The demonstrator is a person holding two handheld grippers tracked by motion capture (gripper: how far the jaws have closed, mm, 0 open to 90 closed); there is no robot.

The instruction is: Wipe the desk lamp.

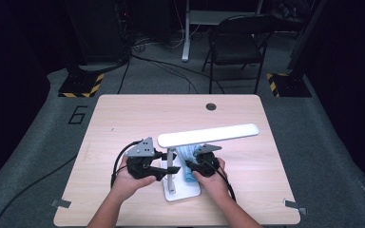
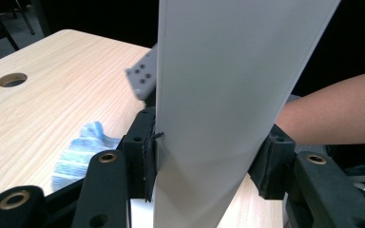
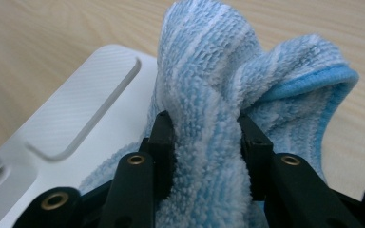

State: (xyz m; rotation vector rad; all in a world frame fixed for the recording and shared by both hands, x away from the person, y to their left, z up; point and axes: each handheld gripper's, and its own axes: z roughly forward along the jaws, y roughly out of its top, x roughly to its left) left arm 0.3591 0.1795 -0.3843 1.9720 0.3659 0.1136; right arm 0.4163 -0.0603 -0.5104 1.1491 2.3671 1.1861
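A white desk lamp stands near the table's front, with a long light bar (image 1: 208, 135), a thin upright stem (image 1: 170, 166) and a flat base (image 1: 183, 190). My left gripper (image 1: 167, 169) is shut on the stem, which rises broad and white between its jaws (image 2: 209, 114). My right gripper (image 1: 190, 166) is shut on a blue and white striped cloth (image 3: 209, 123), bunched between its jaws and lying over the lamp base (image 3: 76, 118). The cloth (image 1: 189, 159) sits under the light bar, right of the stem, and shows past the stem in the left gripper view (image 2: 78, 154).
The wooden table (image 1: 123, 118) has a round cable hole (image 1: 211, 106) near its far edge. A folding chair (image 1: 235, 45) and stand legs are on the floor beyond. The person's forearms (image 1: 114, 204) come in from the front edge.
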